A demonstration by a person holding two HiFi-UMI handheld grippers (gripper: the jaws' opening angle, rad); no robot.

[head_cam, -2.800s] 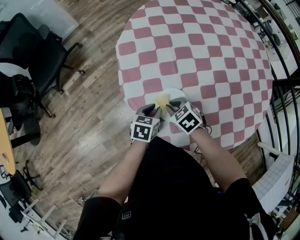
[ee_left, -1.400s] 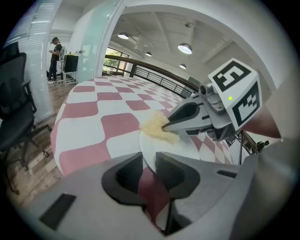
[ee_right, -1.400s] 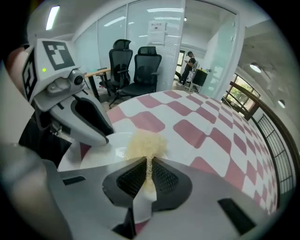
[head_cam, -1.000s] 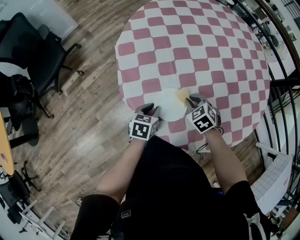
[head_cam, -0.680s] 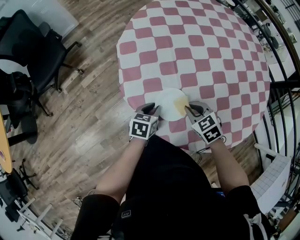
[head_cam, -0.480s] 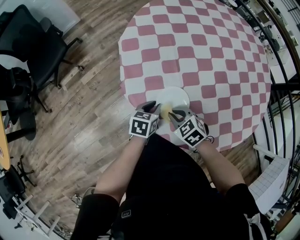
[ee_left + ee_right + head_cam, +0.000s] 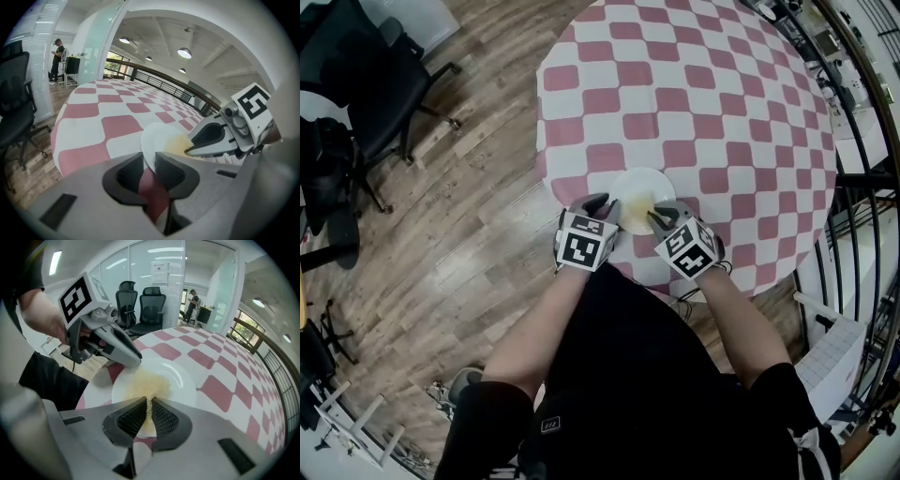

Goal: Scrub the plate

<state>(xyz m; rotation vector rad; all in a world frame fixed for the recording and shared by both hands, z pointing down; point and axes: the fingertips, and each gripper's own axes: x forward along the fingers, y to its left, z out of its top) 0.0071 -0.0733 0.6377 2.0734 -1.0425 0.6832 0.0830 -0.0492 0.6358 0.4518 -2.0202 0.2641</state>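
Note:
A white plate (image 7: pixel 643 185) lies near the front edge of the round table. My left gripper (image 7: pixel 600 204) is shut on the plate's left rim, and the left gripper view shows the rim (image 7: pixel 151 149) pinched between its jaws. My right gripper (image 7: pixel 660 217) is shut on a thin yellow mesh scrubber (image 7: pixel 636 208) that lies pressed on the near part of the plate. In the right gripper view the scrubber (image 7: pixel 143 383) spreads over the plate (image 7: pixel 180 376) ahead of the right gripper (image 7: pixel 149 403); the left gripper (image 7: pixel 123 348) grips the rim at the plate's far left.
The table (image 7: pixel 703 84) wears a pink and white checked cloth and ends just before my body. Black office chairs (image 7: pixel 370 89) stand on the wood floor at left. A dark metal railing (image 7: pixel 862 122) runs along the right. A person (image 7: pixel 192 300) stands far off.
The right gripper has dragged the scrubber from the plate's far right side across to its near left part. The left gripper has kept its hold on the rim.

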